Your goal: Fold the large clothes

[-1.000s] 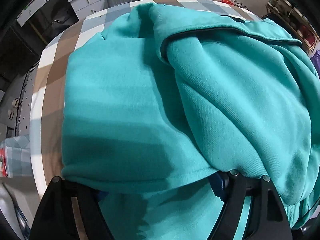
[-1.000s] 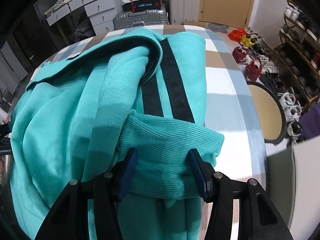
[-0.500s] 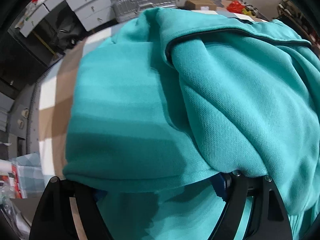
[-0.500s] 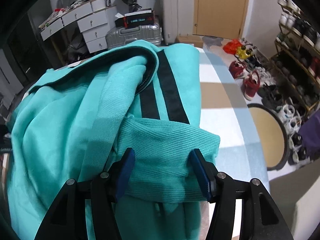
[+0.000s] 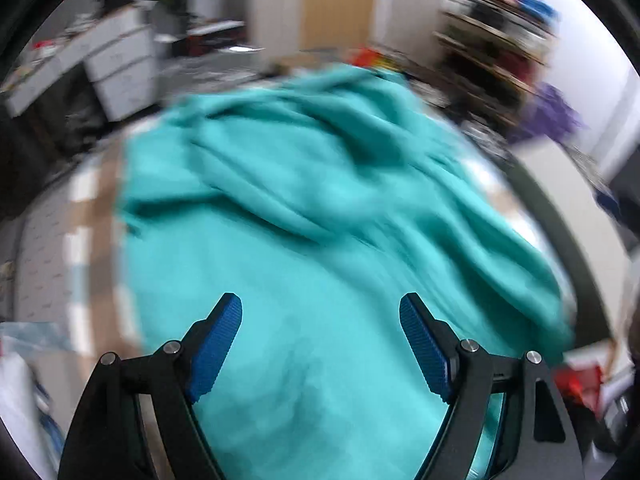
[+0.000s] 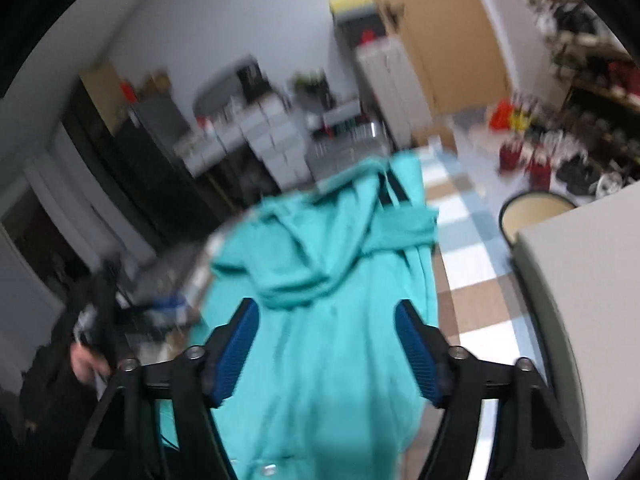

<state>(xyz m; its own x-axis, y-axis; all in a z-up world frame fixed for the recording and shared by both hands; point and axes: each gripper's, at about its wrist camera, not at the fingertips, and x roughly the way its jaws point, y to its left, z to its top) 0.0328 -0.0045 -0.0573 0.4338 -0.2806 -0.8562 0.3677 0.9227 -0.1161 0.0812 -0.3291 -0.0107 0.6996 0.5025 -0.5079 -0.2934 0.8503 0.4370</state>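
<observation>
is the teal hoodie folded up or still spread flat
Folded, loosely. The hoodie lies doubled into a long bundle on the checked table, a sleeve laid across the top. Both grippers are open and off it.

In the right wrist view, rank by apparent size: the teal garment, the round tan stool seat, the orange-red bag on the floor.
Largest to smallest as they look:
1. Teal garment, by far
2. Round tan stool seat, partly cut off by a grey edge
3. Orange-red bag
The garment lies nearest the camera, which inflates it; the bag is blurred.
</observation>
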